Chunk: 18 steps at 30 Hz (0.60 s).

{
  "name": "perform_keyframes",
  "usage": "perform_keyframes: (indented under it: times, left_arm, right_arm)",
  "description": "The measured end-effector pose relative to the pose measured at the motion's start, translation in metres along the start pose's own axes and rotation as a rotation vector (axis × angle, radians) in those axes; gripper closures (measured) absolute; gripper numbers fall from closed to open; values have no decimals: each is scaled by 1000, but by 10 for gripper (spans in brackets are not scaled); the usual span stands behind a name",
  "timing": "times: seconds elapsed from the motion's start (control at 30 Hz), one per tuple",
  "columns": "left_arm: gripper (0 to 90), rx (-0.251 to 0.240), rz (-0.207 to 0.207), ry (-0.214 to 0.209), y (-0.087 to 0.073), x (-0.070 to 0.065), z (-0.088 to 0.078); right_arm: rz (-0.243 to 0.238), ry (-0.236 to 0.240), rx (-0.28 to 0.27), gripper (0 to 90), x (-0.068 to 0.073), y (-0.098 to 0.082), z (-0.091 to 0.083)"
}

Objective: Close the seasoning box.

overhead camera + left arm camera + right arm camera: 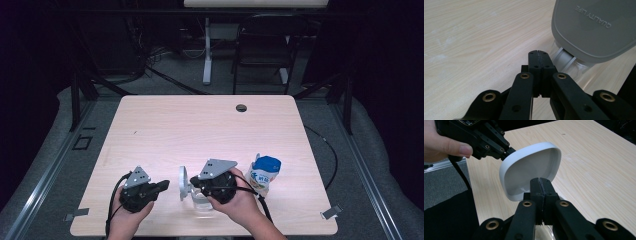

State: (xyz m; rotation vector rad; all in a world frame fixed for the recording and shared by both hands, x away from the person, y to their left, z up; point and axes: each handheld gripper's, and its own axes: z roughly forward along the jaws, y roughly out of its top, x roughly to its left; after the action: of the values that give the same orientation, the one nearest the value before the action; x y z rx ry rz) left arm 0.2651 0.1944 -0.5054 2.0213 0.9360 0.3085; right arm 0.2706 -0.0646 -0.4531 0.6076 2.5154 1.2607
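Grey lid [183, 183] open on clear container [201, 201]; pouch [264, 175] unused.
Left gripper [165, 186] and right gripper [192, 184]: jaws clenched, empty; filling judged pending.

Bright tabletop, dark surroundings, soft focus

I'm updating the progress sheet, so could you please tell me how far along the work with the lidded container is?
Done: the lid of the clear container stands flipped open. In hand: the left claw, shut and empty, sits right behind the lid; the right claw, also shut, hovers by the container's mouth. Left: the blue-and-white pouch beside it sits untouched, likely next.
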Motion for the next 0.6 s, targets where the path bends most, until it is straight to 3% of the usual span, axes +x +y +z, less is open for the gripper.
perform_keyframes:
  times: [0.6]
  left_arm:
    - [900,-9,-10,0,1,2,-3]
  right_arm:
    - [22,-42,-8,897,-7,-16,-17]
